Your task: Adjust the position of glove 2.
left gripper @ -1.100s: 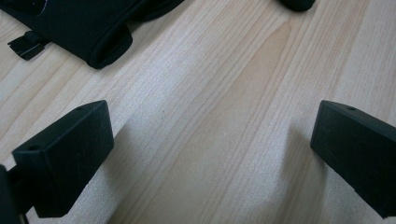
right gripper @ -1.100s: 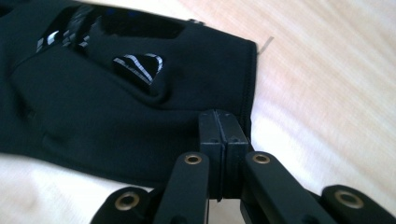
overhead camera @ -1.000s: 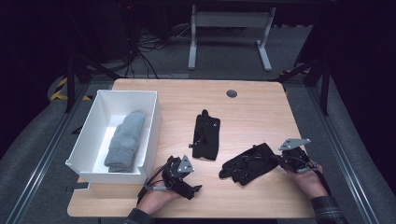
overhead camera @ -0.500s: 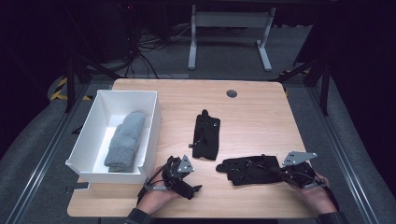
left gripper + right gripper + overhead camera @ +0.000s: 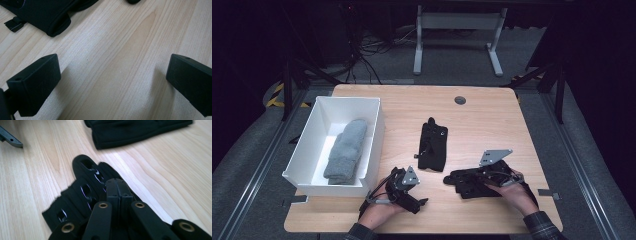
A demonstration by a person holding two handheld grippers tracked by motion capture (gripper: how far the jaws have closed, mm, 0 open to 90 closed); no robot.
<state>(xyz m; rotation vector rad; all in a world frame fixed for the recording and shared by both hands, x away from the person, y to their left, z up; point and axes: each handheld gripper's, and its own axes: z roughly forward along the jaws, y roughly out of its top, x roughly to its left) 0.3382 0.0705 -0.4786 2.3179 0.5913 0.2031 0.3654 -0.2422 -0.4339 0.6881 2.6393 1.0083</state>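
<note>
A black glove (image 5: pixel 462 188) lies near the table's front edge, right of centre. My right gripper (image 5: pixel 478 177) is shut on it, and in the right gripper view the jaws (image 5: pixel 119 191) are pressed together over the glove (image 5: pixel 82 192). A second black glove (image 5: pixel 433 147) lies flat mid-table, its cuff edge (image 5: pixel 140 130) just beyond. My left gripper (image 5: pixel 410 190) rests on the table at front left of centre and is open. Its fingers (image 5: pixel 35 82) stand wide apart over bare wood, with the second glove's edge (image 5: pixel 47 15) ahead of them.
A white box (image 5: pixel 374 130) stands at the table's left and holds a grey knitted mitten (image 5: pixel 346 150). A round cable hole (image 5: pixel 460 100) sits near the table's far edge. Desk legs and cables stand on the dark floor beyond.
My right gripper has moved left toward the table's middle, dragging the nearer black glove with it and bunching it. The left gripper has stayed in place.
</note>
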